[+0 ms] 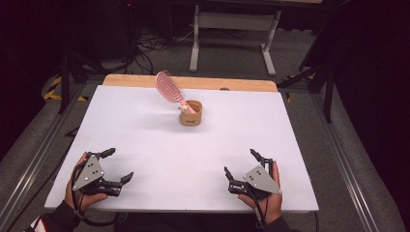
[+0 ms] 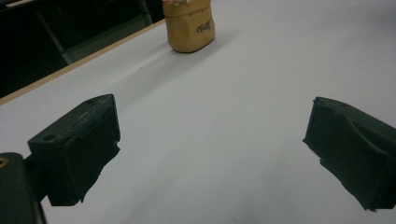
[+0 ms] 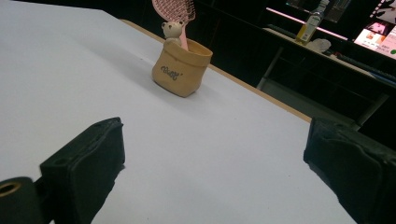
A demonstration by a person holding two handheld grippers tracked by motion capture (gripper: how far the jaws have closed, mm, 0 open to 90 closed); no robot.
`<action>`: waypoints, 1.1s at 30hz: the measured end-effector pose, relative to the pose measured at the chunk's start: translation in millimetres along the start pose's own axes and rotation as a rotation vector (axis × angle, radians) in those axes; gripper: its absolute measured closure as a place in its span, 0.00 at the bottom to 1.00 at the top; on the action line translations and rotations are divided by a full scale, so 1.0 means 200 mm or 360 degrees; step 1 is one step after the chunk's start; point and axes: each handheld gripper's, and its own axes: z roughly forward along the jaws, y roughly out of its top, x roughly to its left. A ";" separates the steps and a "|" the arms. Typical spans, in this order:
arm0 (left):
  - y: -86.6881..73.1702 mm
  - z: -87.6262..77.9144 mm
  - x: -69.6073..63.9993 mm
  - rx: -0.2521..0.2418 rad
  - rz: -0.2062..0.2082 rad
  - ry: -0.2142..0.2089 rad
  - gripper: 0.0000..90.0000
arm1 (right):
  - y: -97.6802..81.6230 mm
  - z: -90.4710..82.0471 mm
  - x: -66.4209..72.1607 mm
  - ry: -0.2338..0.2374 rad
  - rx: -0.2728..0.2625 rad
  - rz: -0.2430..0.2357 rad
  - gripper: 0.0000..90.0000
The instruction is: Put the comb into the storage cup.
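While both grippers, left and right, sit near the desk's front edge with fingers spread wide, the tan pot holding the pink brush stands well ahead, between them.

The high view looks down over the table; both gripper views skim it low, sharing the holder.

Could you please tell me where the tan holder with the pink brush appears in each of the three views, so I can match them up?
High view: the tan holder stands upper centre, on the far half of the white table, the pink brush leaning up and left.
Left gripper view: top centre, partly cut off.
Right gripper view: upper centre, brush above.
Shared landmark: the table's wooden far edge behind it.
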 end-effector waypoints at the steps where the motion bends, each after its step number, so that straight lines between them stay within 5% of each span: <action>1: 0.00 0.00 0.00 -0.0002 0.0001 0.0002 0.04 | 0.00 0.00 0.00 0.0002 -0.0001 0.0003 0.07; 33: 0.01 0.05 0.02 -0.0003 -0.0021 -0.0038 0.05 | -0.02 0.00 -0.03 -0.0008 0.0047 0.0072 0.06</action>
